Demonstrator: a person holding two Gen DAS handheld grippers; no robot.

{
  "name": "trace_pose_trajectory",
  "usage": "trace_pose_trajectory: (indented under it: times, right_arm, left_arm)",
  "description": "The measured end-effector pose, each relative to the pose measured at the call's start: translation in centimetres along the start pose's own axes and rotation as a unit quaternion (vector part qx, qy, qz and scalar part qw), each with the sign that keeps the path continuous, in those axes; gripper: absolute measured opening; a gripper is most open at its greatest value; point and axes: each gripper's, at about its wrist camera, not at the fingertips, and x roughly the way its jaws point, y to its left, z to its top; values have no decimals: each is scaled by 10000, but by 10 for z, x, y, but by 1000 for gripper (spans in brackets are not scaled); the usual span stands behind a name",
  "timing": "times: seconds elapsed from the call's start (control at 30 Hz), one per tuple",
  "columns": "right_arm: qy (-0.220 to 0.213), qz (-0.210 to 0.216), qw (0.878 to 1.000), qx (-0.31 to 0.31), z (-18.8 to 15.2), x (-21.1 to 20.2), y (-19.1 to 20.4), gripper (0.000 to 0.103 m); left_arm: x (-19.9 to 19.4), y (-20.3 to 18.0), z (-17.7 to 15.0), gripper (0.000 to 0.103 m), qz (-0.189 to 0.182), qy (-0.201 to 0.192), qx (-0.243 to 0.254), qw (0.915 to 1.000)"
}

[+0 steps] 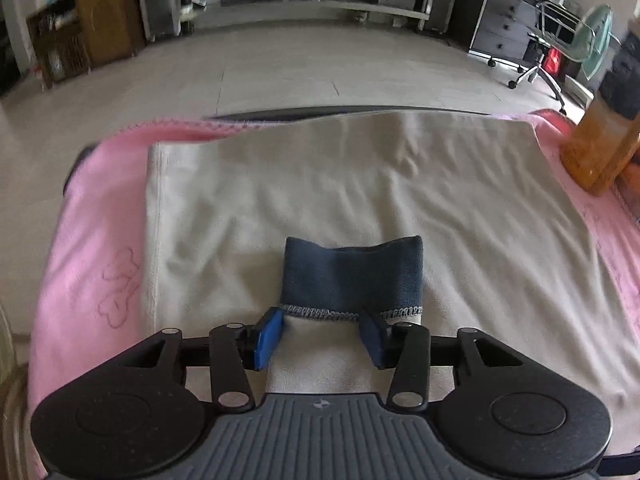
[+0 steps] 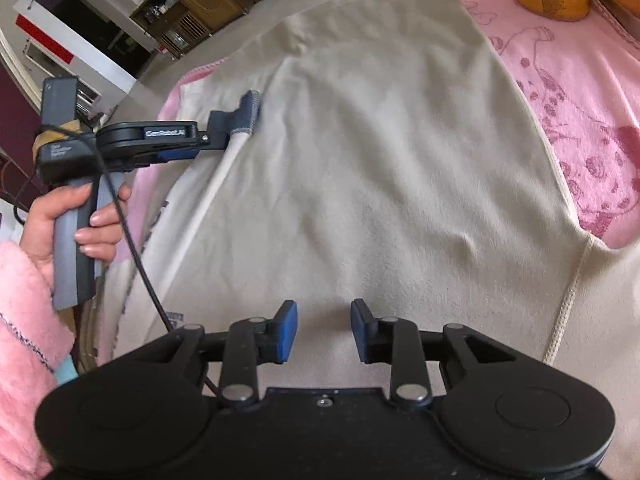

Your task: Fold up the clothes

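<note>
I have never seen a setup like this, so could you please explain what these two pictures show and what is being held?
There is no robot here: a person holds a handheld gripper in each hand, and each carries a wide-angle camera looking forward along its jaws. One picture comes from the left gripper, the other from the right gripper. A cream garment lies spread over a pink towel, with an amber bottle standing at the far edge. The right camera also shows the person's left hand gripping its handle. The left jaws appear to pinch the garment's dark blue cuff, folded over onto the cloth. The right jaws are open, holding nothing.
</note>
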Motion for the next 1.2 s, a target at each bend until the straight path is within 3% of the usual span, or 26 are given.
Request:
trace_pose_trajectory:
  times: [0.07,0.13,0.17,0.23,0.4,0.57,0.73,0.83,0.87,1.03,1.2]
  right_arm:
    - [-24,-7,10000,-39,-1,-1,1,29]
    - [-39,-3,10000,-42,-1,-2,1,30]
    - [-41,8,10000,-27,-2,-2,0,30]
    - [-52,62,10000,48,-3,-4,-1,31]
    - [-95,122,9999,53,-3,-7,0,34]
    - [-55,106,9998,145,0,-2,-3,35]
    - [-21,69,9999,135,-2,-1,-5,35]
    - [-42,58,9999,90,-5,-2,-4,36]
    - [-53,58,9999,82,-5,-3,-4,36]
    - [-298,126,9994,100,-5,-15,-2,36]
    - [-1148,413,9923,230,-21,-64,12,36]
  left_arm:
    - [-5,-1,1,19,168,-32,-46,9998]
    - [-12,-2,1,23,386,-74,-11,9992]
    - [-13,-2,1,32,579,-66,14,9983]
    - [-17,-1,2,38,854,-83,-2,9963]
    - [-20,5,11,40,540,-344,-314,9975]
    - [7,-6,16,37,639,-175,-56,9978]
    - [7,-10,16,21,448,-217,108,9987]
    - [-1,-20,15,8,638,-324,354,9968]
    - [-6,-23,14,7,744,-413,418,9955]
    - [-74,-38,3,7,1301,-1198,713,9817]
    - [-193,-26,-25,6,2142,-2035,722,9526]
